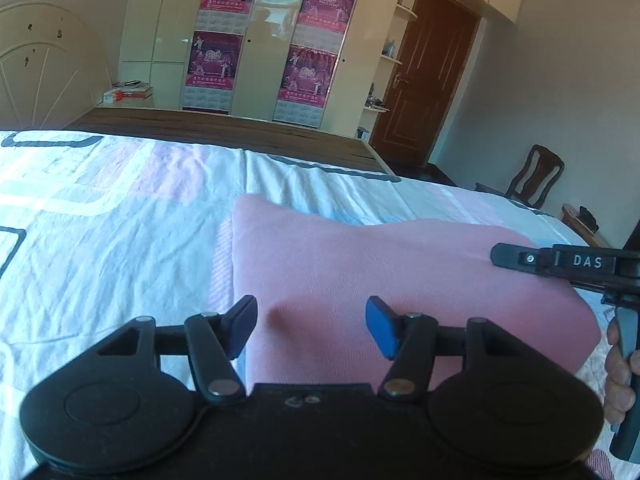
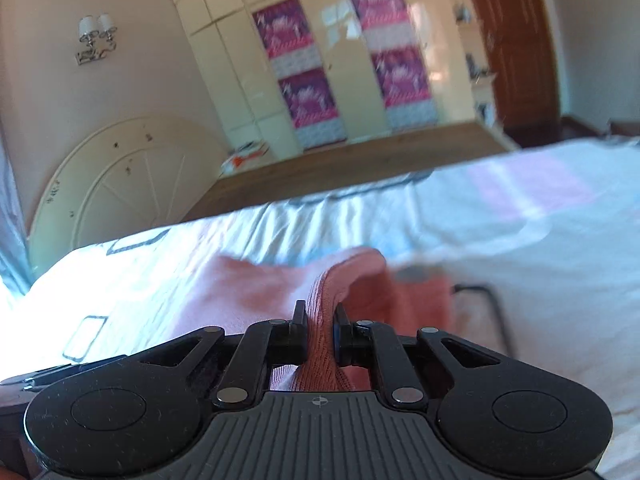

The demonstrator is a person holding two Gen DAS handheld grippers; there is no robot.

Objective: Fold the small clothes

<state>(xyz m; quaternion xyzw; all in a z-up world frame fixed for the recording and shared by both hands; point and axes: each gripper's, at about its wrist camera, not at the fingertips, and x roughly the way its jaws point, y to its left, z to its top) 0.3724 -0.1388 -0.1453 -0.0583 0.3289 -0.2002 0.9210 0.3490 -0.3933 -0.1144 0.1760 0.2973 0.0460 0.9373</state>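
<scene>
Taking the pink garment (image 1: 400, 280) as the landmark: nearest to the viewer, the left gripper (image 1: 312, 328) is held just above the garment's near edge, its jaws apart and nothing between them. At the garment's right side, the right gripper (image 2: 320, 332) is clamped on a raised ridge of the cloth, which is pinched up between the two pads; in the left wrist view the same gripper is seen reaching in over the right edge, with a hand (image 1: 620, 368) on its grip.

The garment is laid on the bedsheet (image 1: 100, 240) as a broad, fairly smooth panel with a clean straight left edge, so it is judged that at least one fold has been made and that a further fold, led by the pinched right edge, is not yet done. How many layers lie beneath cannot be told.

To the left of the garment and beyond its far edge, open sheet is available for carrying the cloth across. Farther off, the bed's far edge is met by a wooden platform (image 1: 240, 132), and beyond that stand the wardrobe (image 1: 260, 40) and the door (image 1: 424, 76), well apart from the garment.
</scene>
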